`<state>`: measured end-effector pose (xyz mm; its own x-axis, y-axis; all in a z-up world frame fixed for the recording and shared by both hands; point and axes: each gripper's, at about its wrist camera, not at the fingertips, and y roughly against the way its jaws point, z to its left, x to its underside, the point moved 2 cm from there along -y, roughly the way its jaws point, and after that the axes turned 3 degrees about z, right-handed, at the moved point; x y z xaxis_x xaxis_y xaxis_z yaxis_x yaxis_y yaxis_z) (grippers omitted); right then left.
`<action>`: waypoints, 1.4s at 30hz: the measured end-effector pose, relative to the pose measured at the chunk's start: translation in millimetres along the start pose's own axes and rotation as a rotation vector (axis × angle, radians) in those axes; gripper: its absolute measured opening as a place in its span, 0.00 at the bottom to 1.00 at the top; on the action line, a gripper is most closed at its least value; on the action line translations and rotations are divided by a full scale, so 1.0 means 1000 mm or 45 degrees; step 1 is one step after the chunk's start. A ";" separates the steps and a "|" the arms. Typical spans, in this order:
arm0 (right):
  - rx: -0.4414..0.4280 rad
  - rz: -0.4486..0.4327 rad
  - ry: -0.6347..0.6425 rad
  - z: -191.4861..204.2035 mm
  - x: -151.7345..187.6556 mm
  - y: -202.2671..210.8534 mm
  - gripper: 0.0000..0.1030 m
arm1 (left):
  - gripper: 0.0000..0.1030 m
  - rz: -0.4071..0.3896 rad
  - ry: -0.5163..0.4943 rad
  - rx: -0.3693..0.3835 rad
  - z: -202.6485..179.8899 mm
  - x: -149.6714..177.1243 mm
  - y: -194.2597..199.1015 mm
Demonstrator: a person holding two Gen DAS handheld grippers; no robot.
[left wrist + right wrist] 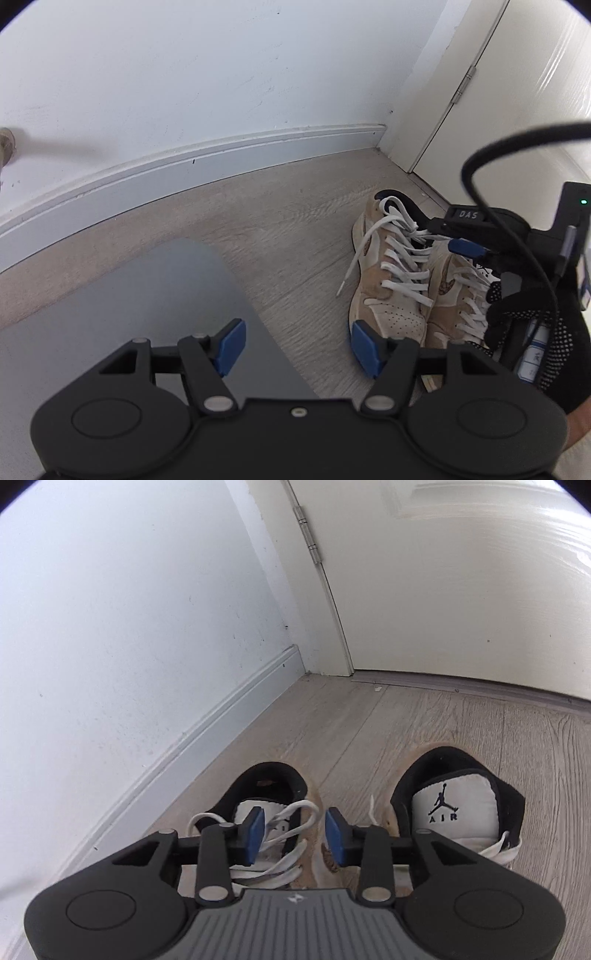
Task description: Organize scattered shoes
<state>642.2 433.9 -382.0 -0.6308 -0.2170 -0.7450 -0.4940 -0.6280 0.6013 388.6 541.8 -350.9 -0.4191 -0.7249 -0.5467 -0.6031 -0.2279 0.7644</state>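
Two tan and white sneakers with white laces stand side by side on the wood floor. In the left wrist view the left sneaker and the right sneaker lie to the right of my left gripper, which is open and empty above the floor. My right gripper hovers over the left sneaker's collar. In the right wrist view my right gripper is open, its pads straddling the inner collar side of the left sneaker. The right sneaker shows its Air logo tongue.
A white wall with skirting board runs along the far side. A white door closes the corner behind the shoes. A grey flat panel lies on the floor under my left gripper. A black cable loops over the right device.
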 end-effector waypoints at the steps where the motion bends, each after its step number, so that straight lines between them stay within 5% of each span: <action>1: 0.022 0.017 0.025 0.001 -0.001 -0.007 0.38 | 0.62 -0.001 0.000 -0.003 0.000 0.000 0.000; 4: 0.033 0.121 0.048 0.000 0.001 -0.031 0.38 | 0.62 -0.001 0.009 0.003 0.001 0.000 0.000; 13: -0.020 0.154 0.037 -0.003 0.003 -0.041 0.30 | 0.62 -0.009 -0.013 0.008 -0.001 0.001 0.002; 19: -0.178 0.041 -0.019 -0.007 0.012 -0.018 0.23 | 0.62 -0.046 -0.058 -0.009 -0.006 0.001 0.005; 28: -0.396 -0.182 -0.095 0.005 0.010 0.073 0.20 | 0.62 -0.099 -0.027 0.002 -0.004 0.000 0.008; 32: -0.348 -0.364 -0.185 -0.021 -0.009 0.130 0.20 | 0.62 -0.109 -0.045 -0.011 -0.007 0.002 0.008; 42: -0.034 -0.491 -0.595 -0.131 -0.023 0.190 0.22 | 0.62 -0.140 -0.213 -0.055 -0.026 0.013 0.010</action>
<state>641.3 221.9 -288.9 -0.6081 0.3775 -0.6983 -0.7279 -0.6161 0.3008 394.5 513.8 -341.5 -0.4613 -0.5768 -0.6742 -0.6233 -0.3302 0.7089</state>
